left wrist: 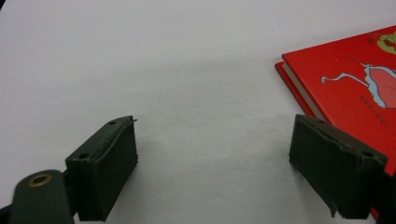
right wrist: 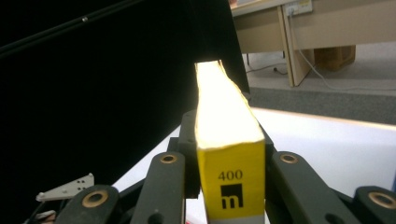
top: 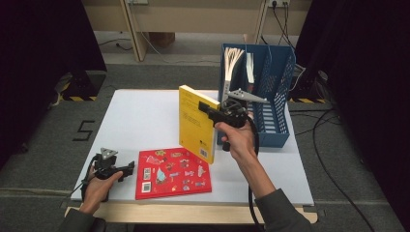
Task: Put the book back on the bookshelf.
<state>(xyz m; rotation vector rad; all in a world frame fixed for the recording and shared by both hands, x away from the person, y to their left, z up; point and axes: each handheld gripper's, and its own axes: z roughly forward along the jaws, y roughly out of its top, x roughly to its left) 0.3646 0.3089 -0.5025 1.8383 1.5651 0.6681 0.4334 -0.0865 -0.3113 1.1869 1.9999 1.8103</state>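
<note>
Yellow book (top: 196,122) is clamped upright in the right gripper (top: 209,109), lifted near the blue file rack (top: 275,92), so probably halfway done. Red book (top: 171,173) lies flat on the table; left gripper (left wrist: 212,158) rests beside it, jaws apart, holding nothing.

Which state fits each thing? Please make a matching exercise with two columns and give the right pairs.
Things:
1. yellow book
2. red book
3. blue file rack
4. left tongs

States:
A. lies flat on the table
B. open, nothing between them
C. held upright by the right tongs
D. stands at the far right of the table

Pairs: 1-C, 2-A, 3-D, 4-B
</note>
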